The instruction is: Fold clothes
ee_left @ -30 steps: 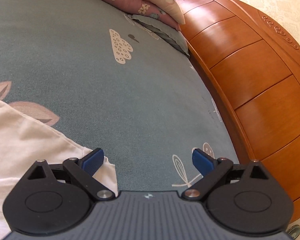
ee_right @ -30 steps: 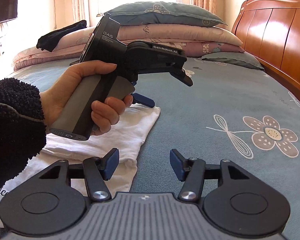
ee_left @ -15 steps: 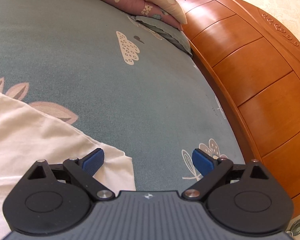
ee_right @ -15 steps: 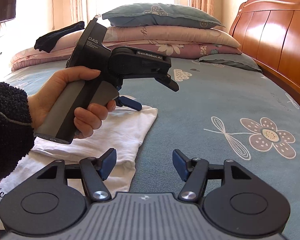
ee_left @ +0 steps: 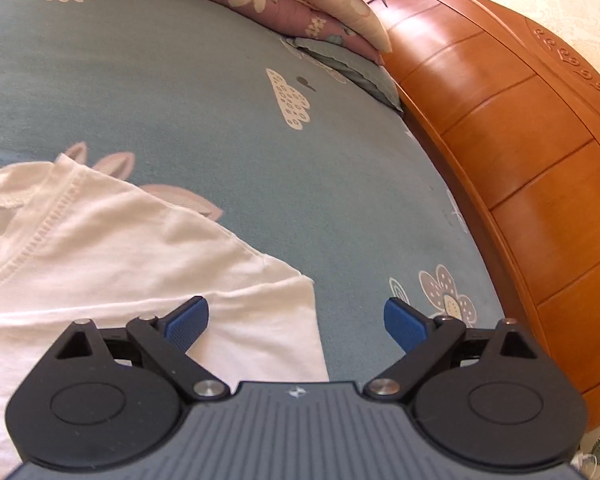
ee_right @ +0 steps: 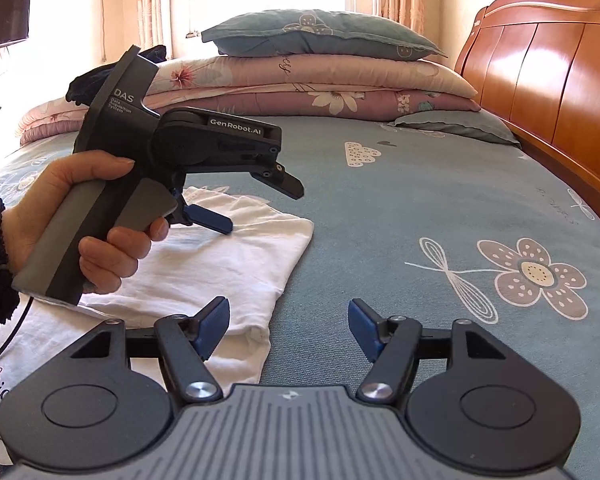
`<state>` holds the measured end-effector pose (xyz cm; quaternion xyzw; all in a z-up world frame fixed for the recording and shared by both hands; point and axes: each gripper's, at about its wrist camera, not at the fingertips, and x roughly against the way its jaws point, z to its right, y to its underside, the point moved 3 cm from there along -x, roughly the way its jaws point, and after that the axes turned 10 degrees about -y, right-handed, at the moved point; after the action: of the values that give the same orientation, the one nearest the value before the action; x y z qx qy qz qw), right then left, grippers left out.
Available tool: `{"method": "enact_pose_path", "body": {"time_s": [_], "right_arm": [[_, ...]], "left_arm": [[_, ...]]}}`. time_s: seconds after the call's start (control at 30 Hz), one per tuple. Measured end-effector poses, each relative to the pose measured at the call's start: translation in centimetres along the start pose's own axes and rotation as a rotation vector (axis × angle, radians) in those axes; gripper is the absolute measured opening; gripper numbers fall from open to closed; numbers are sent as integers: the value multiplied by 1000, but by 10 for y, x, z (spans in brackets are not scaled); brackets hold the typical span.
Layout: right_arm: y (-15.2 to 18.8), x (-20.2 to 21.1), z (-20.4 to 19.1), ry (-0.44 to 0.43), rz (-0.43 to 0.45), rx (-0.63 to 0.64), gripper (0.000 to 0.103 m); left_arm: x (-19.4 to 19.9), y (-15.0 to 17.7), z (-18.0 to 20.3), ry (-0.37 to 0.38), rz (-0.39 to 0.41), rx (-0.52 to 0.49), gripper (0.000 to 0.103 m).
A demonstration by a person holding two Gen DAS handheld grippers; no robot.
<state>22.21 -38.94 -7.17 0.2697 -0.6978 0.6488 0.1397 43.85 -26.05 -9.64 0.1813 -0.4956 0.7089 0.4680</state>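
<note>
White shirt lies under the gaping left claw.

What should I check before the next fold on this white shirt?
1. Left hand-held gripper open, nothing between the pads: ok.
2. Right hand-held gripper open, its jaws just been opening, empty: ok.
3. White shirt lying flat on the bedsheet: ok.
4. Shirt's folded edge within view of both: ok.
5. Shirt clear of the pillow stack: ok.
6. Far side of shirt smooth: cannot tell.
</note>
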Motion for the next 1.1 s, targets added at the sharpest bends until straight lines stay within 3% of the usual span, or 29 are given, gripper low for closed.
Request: {"method": "enact_pose_path", "body": {"time_s": [0.1, 0.23, 0.4, 0.6, 0.73, 0.93, 1.1], "right_arm": [[-4, 6, 6, 2, 24, -27, 71], [-10, 16, 20, -7, 74, -123, 71], [-17, 30, 38, -81, 189, -289, 59], [-19, 14, 20, -122, 159, -280, 59], [-17, 1, 4, -118, 126, -247, 60], [-12, -20, -26, -75, 66, -140, 62], [-3, -30, -50, -29, 16, -33, 65]], "left_arm": [[30, -14, -3, 33, 19, -24, 95], [62, -9, -8, -4, 13, -119, 95], [95, 22, -21, -168, 105, -291, 95], [132, 63, -54, -402, 198, -456, 95], [153, 86, -78, -463, 238, -513, 96], [146, 96, -131, -448, 103, -440, 97], [163, 108, -150, -356, 118, -400, 100]]}}
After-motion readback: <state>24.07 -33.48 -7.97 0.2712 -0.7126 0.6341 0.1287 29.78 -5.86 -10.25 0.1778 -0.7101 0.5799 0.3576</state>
